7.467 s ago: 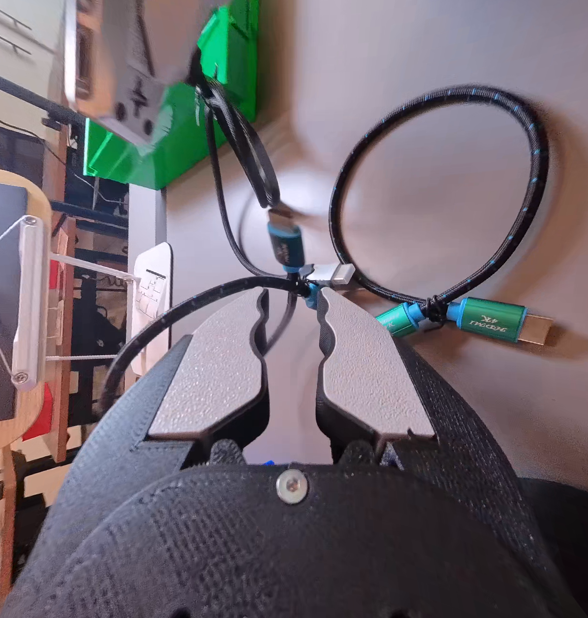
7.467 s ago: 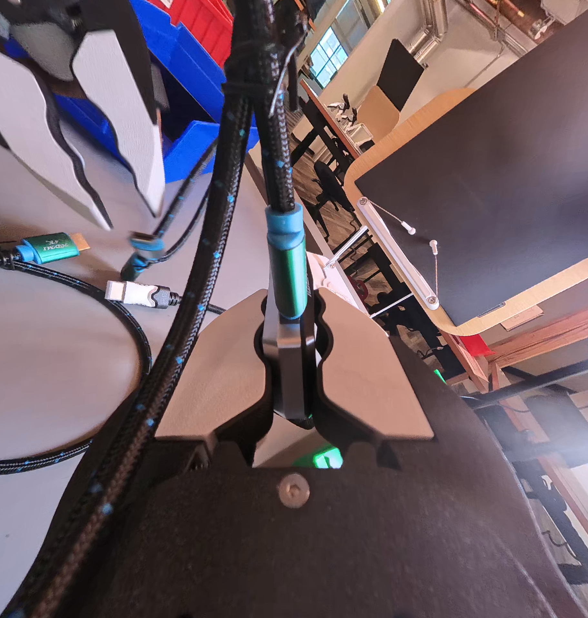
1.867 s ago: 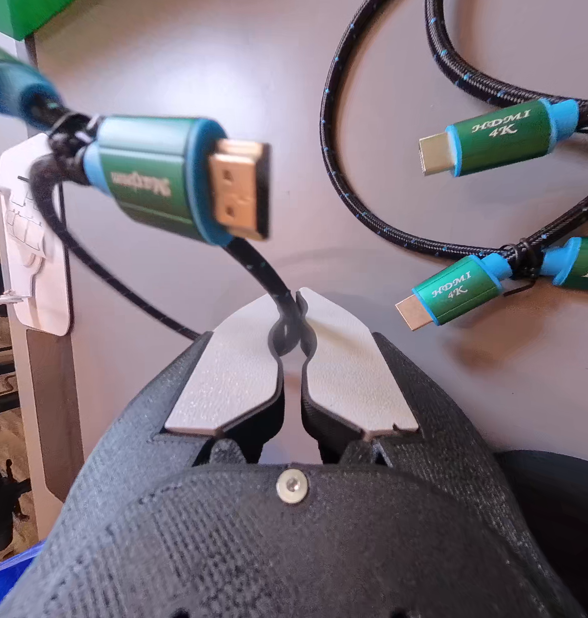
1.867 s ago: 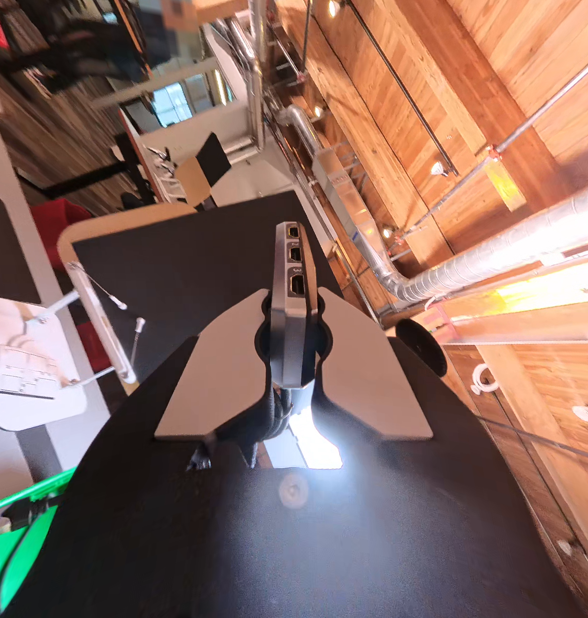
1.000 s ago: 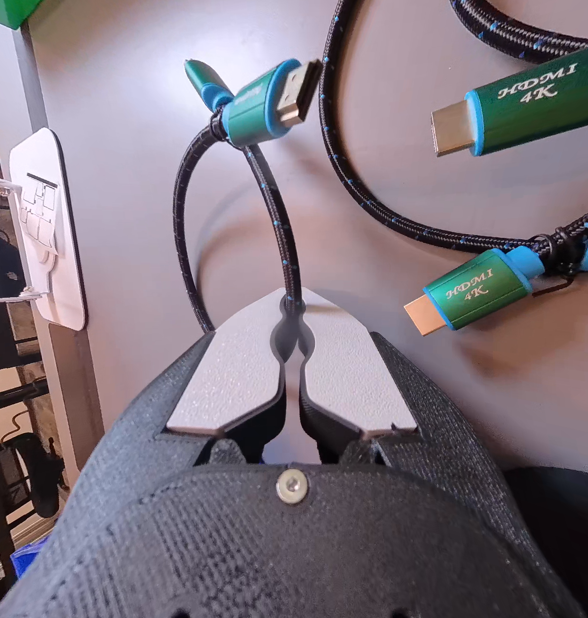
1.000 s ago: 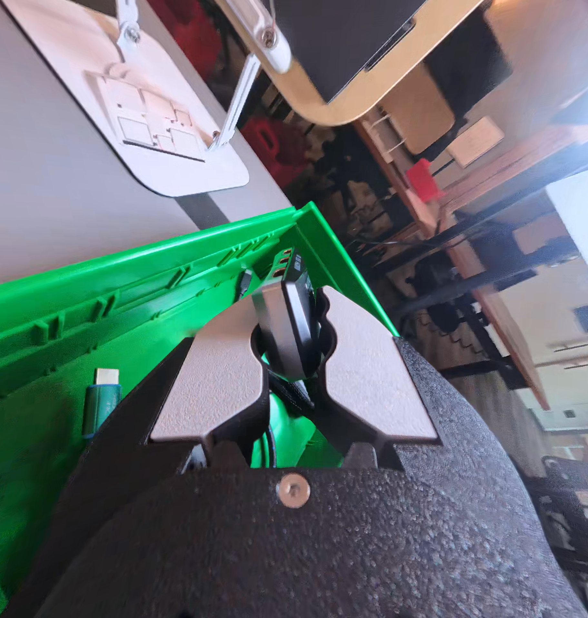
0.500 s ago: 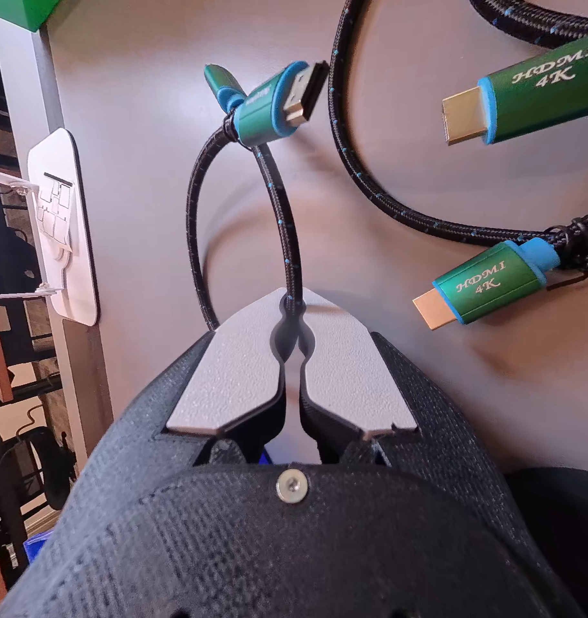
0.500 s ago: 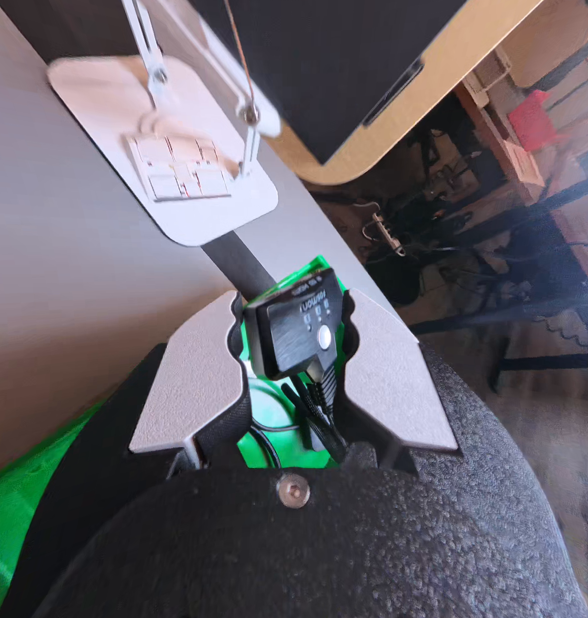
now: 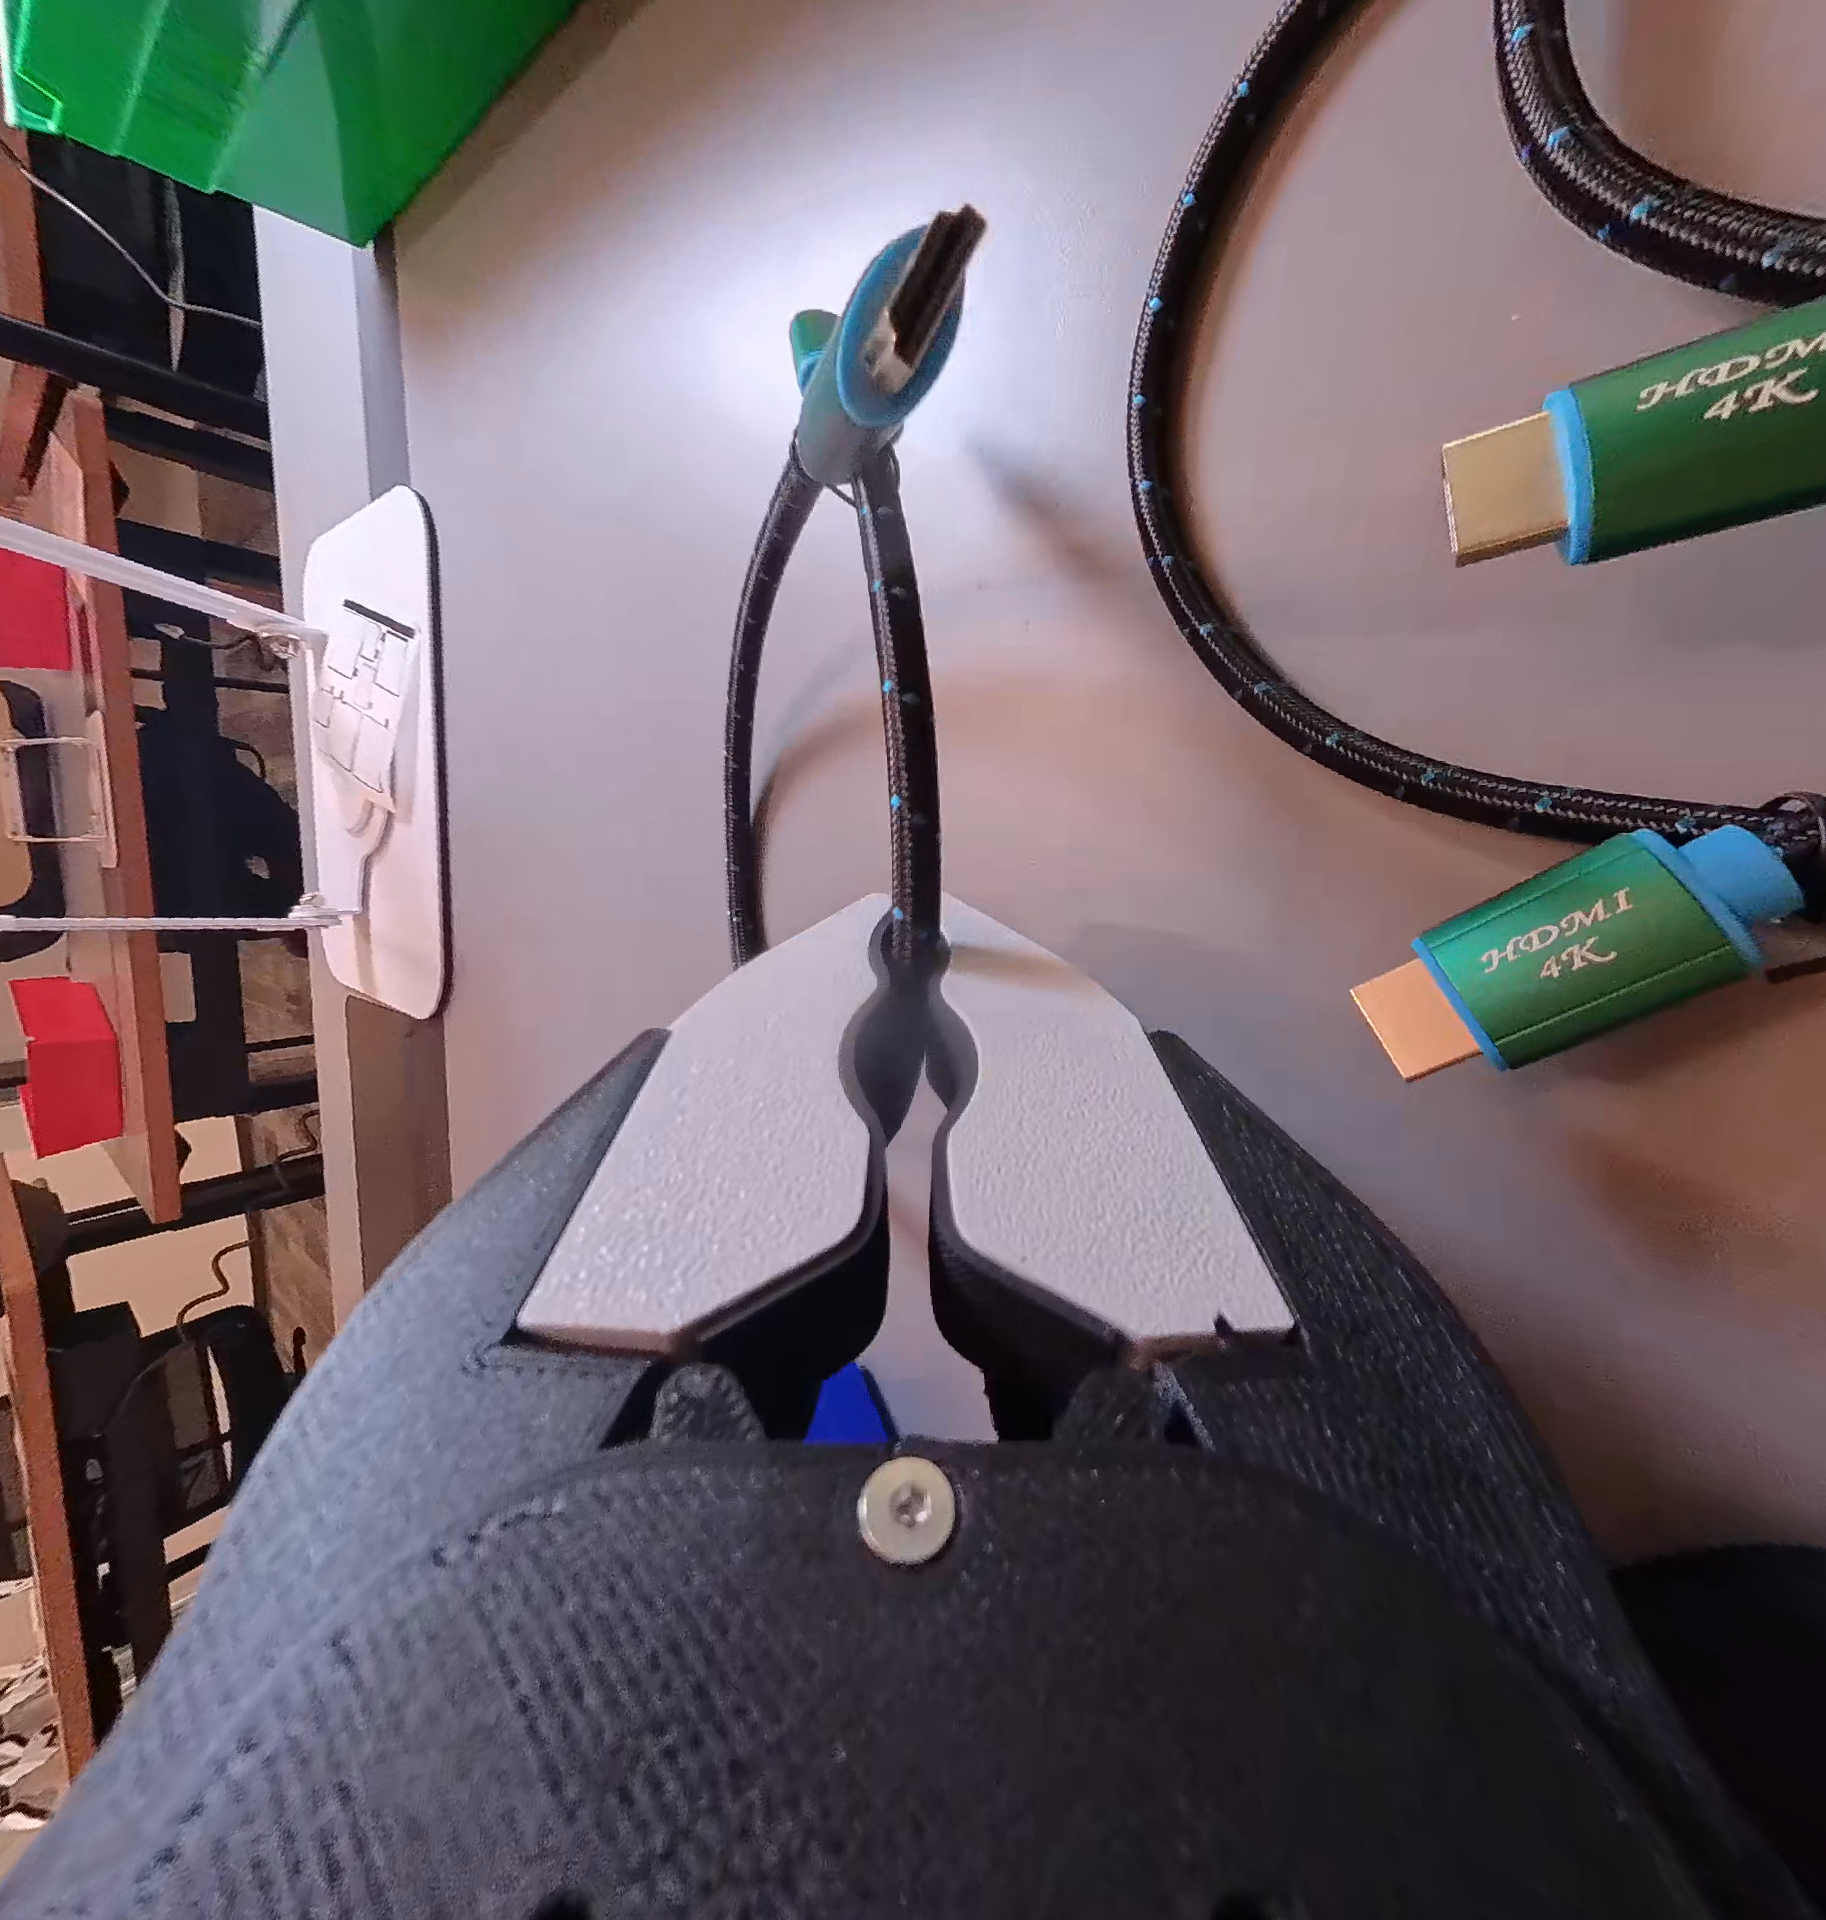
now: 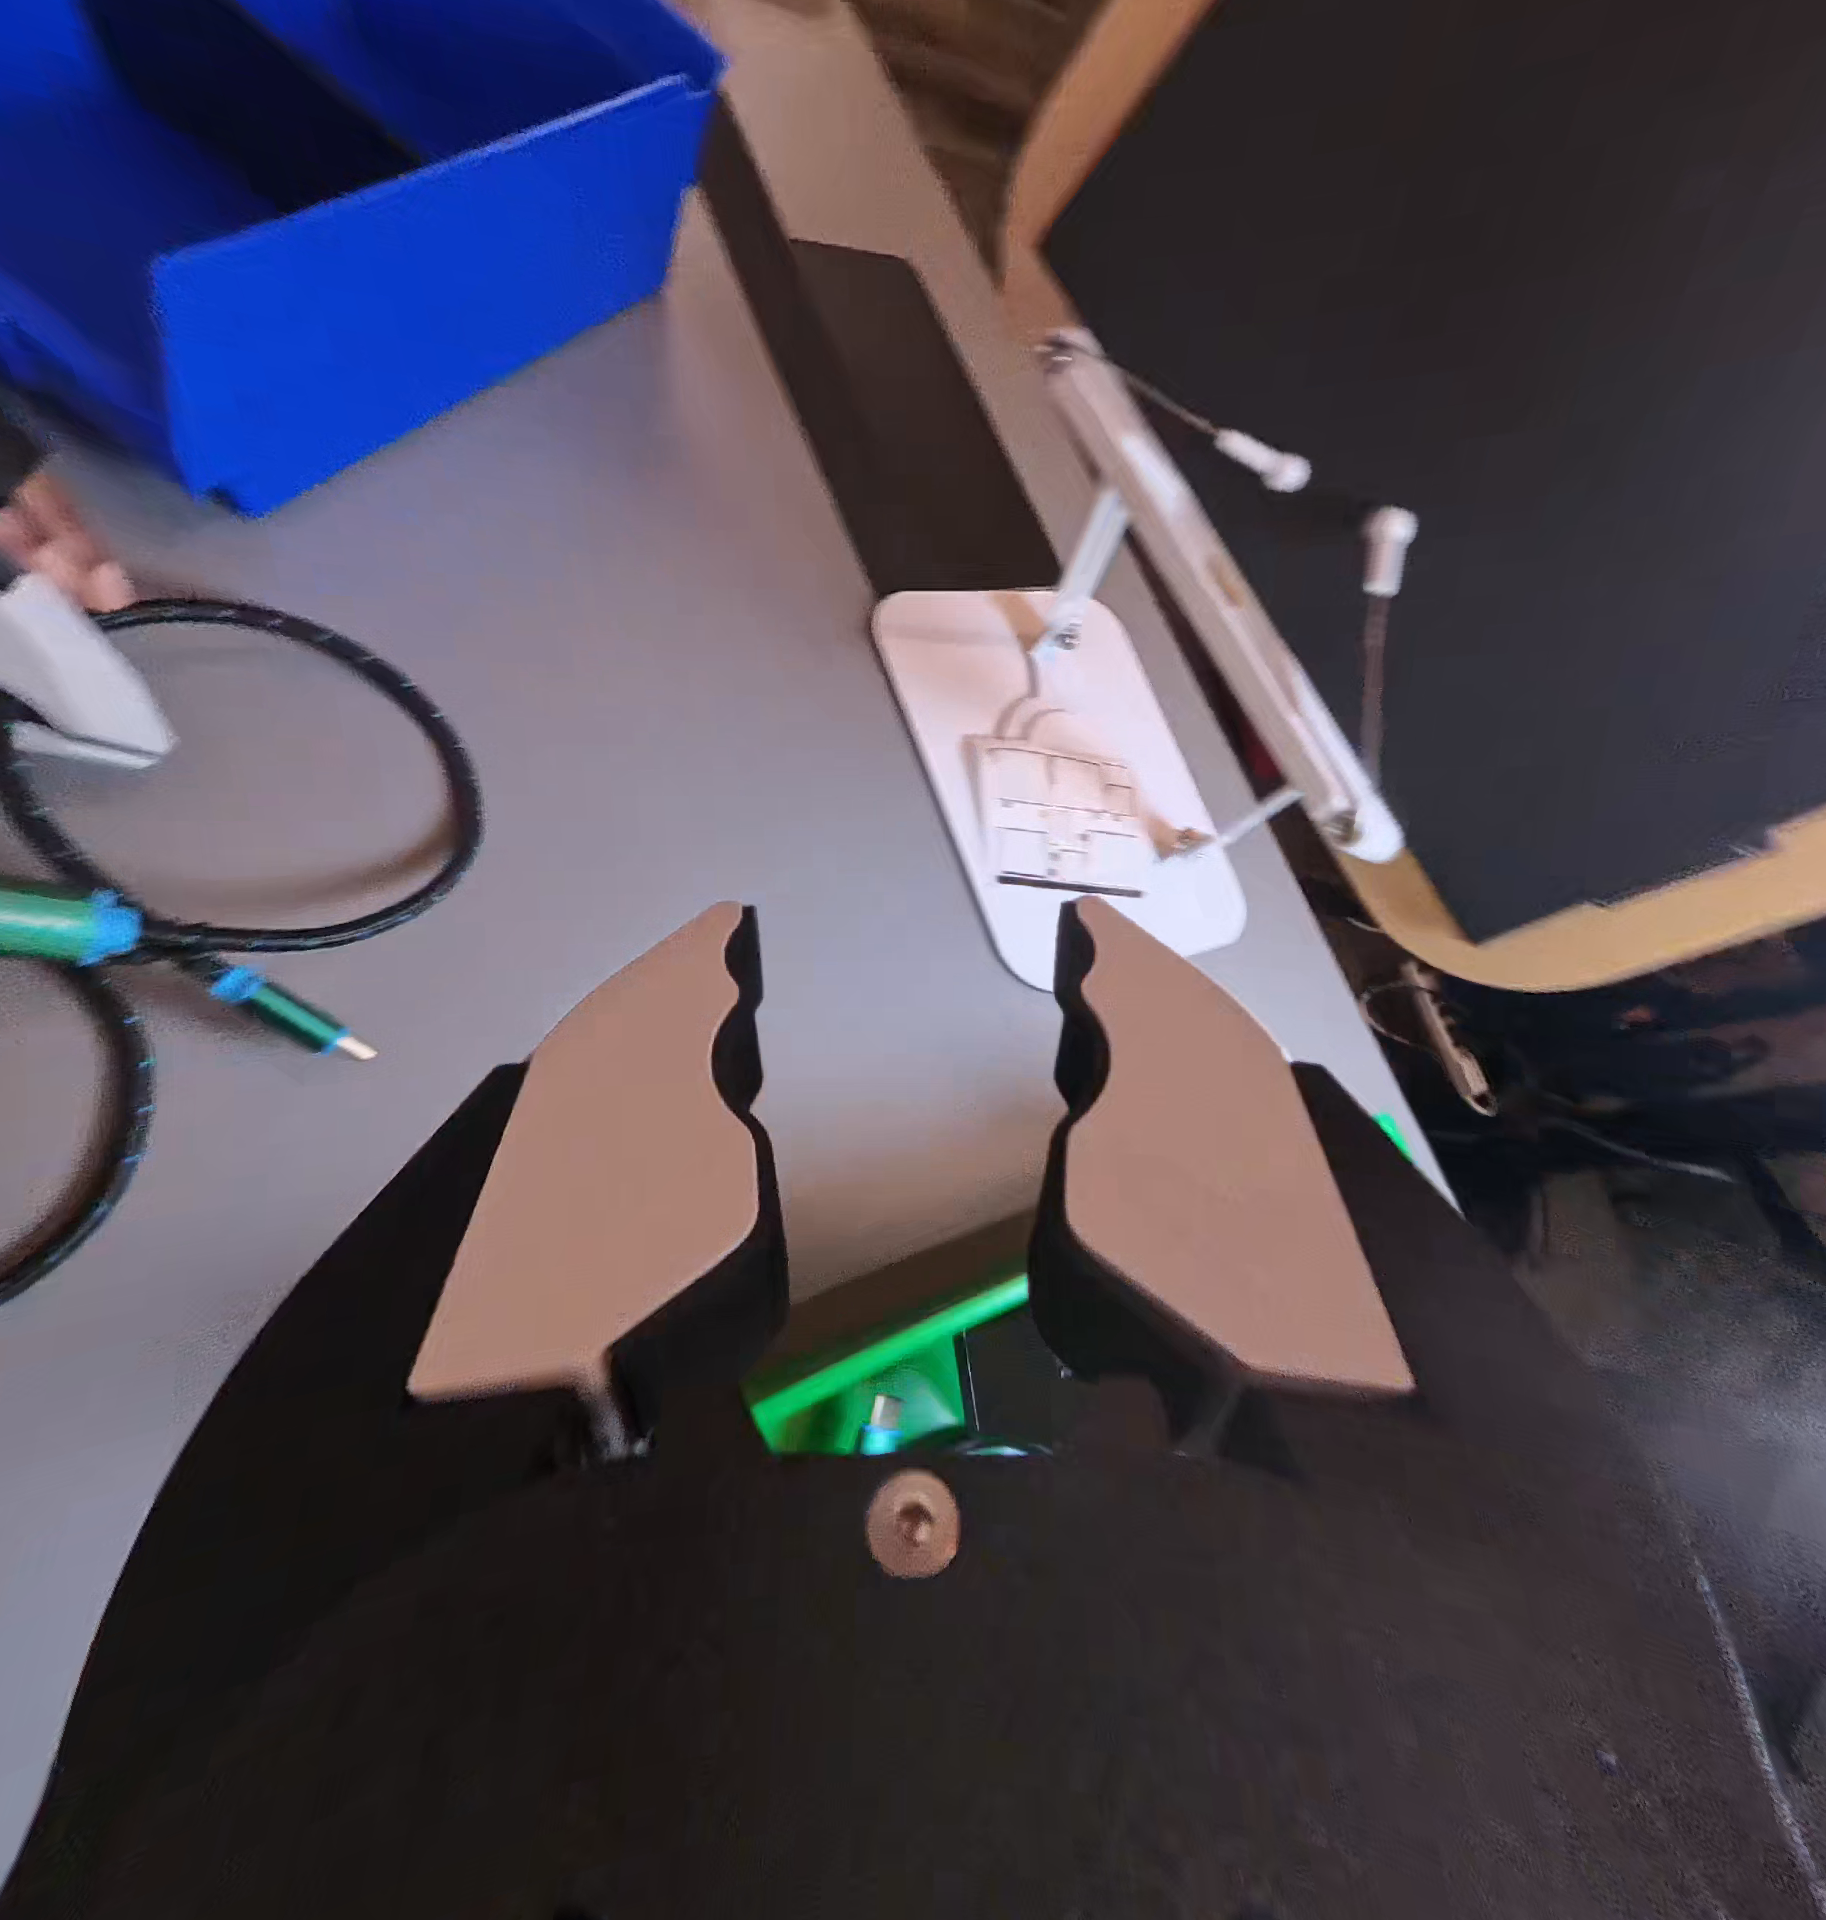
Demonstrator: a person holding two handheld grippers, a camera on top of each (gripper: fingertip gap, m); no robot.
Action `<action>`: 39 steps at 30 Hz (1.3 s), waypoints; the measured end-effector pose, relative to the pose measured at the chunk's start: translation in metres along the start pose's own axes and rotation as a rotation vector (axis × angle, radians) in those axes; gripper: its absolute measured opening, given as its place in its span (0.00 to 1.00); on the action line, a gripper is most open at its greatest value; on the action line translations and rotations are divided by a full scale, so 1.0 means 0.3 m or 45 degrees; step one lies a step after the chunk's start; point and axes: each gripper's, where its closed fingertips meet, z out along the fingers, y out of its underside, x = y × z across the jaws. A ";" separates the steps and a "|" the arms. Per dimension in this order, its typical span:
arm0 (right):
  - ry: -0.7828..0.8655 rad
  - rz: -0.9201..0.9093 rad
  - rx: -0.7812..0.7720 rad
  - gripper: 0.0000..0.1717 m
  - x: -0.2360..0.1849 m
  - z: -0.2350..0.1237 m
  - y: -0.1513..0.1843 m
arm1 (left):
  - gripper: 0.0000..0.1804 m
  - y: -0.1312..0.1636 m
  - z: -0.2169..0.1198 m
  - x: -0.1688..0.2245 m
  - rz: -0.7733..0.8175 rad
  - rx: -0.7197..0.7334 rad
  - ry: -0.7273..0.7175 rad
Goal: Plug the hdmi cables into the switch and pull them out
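We see two hand-held grippers over the grey desk [image 9: 618, 582].
Left hand-held gripper [image 9: 911, 928] clamped on black braided cable [image 9: 904, 717]; right hand-held gripper [image 10: 907, 914] apart, nothing betw. its pads.

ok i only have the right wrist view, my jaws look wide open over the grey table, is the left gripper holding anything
Observer: Yes. The left gripper is shut on a black braided cable, pinched between its fingertips.
Operator: where does that cable end
Observer: It rises from the fingertips to a green and blue plug that sticks up off the table.
Operator: anything else near it
Observer: Two more green plugs with gold tips lie to its right, one nearer and one farther, on another braided cable.
Operator: and the green bin
Observer: Its corner shows at the table's edge, up and to the left of the held cable.
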 end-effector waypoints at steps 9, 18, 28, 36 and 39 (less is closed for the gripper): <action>-0.430 -0.355 -0.135 0.32 -0.584 0.096 0.068 | 0.00 -0.017 -0.022 -0.038 0.009 0.050 -0.081; -0.244 -0.597 -0.050 0.09 -0.696 0.219 0.076 | 0.00 -0.056 -0.079 -0.081 0.015 0.189 -0.162; -0.081 -0.522 0.101 0.07 -0.469 -0.125 -0.166 | 0.14 -0.116 -0.405 -0.346 -0.498 0.848 -0.550; 0.375 -0.672 -0.452 0.07 -0.071 -0.455 0.049 | 0.13 -0.083 -0.290 -0.270 -0.464 0.699 -0.438; 0.373 -0.646 -0.719 0.07 0.002 -0.433 0.289 | 0.13 -0.109 -0.268 -0.237 -0.409 0.674 -0.404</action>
